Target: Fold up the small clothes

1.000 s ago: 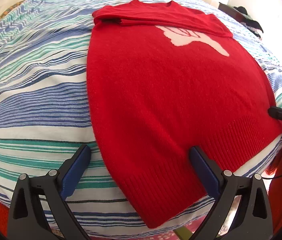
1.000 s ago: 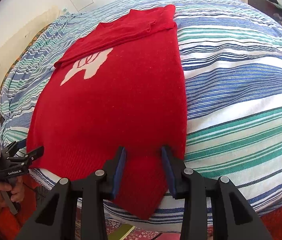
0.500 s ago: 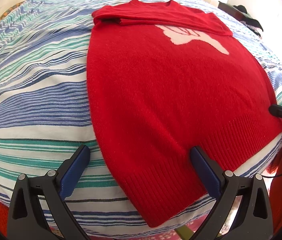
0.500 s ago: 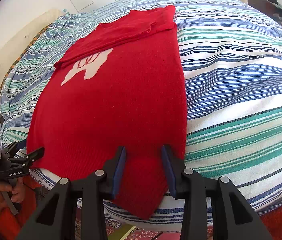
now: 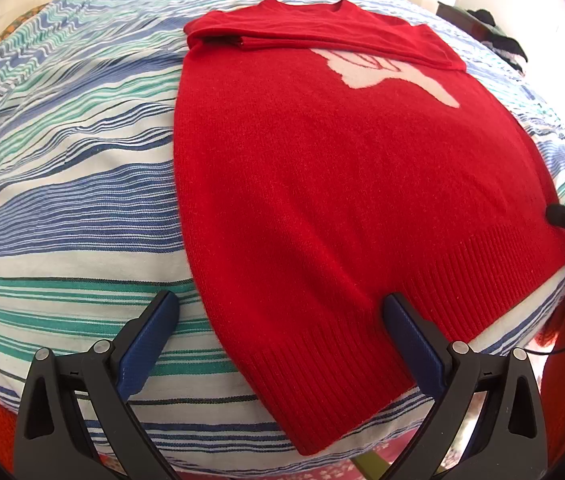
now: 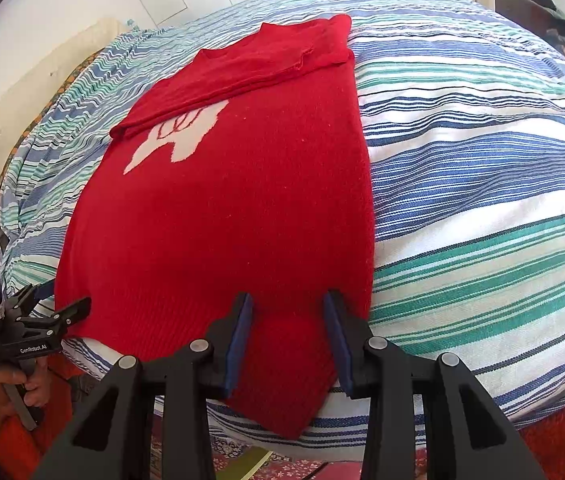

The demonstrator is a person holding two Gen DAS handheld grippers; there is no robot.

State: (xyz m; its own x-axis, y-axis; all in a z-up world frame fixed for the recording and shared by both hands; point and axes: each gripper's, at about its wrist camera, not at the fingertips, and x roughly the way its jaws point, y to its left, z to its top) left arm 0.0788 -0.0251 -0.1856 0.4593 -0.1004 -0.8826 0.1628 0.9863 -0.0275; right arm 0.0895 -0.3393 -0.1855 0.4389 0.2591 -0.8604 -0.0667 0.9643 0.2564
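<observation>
1. Red knit sweater with white motif lay flat on the striped bedspread, sleeves folded in.
2. Left gripper and right gripper: fingers spread, straddling hem corners, nothing pinched.
3. Advice: pinch both ribbed corners evenly before lifting.

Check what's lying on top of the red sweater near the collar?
The red sweater has its own sleeves folded across the chest, partly covering the white motif. The motif's top stays hidden beneath them.
</observation>
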